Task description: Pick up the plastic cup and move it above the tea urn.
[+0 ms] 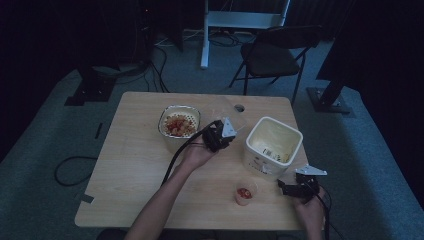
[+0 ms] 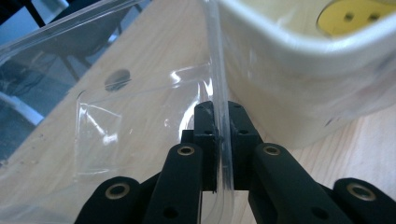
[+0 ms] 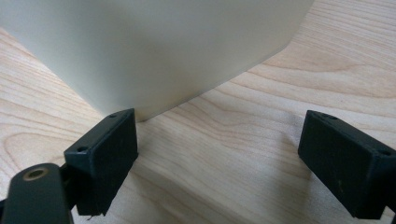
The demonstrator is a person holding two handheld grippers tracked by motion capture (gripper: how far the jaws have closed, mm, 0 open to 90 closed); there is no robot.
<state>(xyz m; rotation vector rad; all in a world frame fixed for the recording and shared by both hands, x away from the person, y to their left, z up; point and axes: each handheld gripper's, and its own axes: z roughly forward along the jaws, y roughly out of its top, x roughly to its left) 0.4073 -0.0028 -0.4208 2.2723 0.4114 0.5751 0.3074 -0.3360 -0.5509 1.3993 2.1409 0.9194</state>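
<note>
Your left gripper (image 2: 218, 122) clamps the rim of the clear plastic lid (image 2: 140, 112) at frame centre, its edge running upward between the white square tub (image 1: 273, 143) and the food-filled container (image 1: 179, 123), while your right gripper (image 3: 219, 154) sits spread wide, empty, lower right.

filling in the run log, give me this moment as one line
left gripper: shut on clear lid | right gripper: open, by white tub | small cup: on table | food container: uncovered

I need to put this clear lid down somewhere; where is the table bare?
The left side of the table, left of the food container, is bare. It is crowded between that container, the white tub, the small cup and the right tool.
</note>
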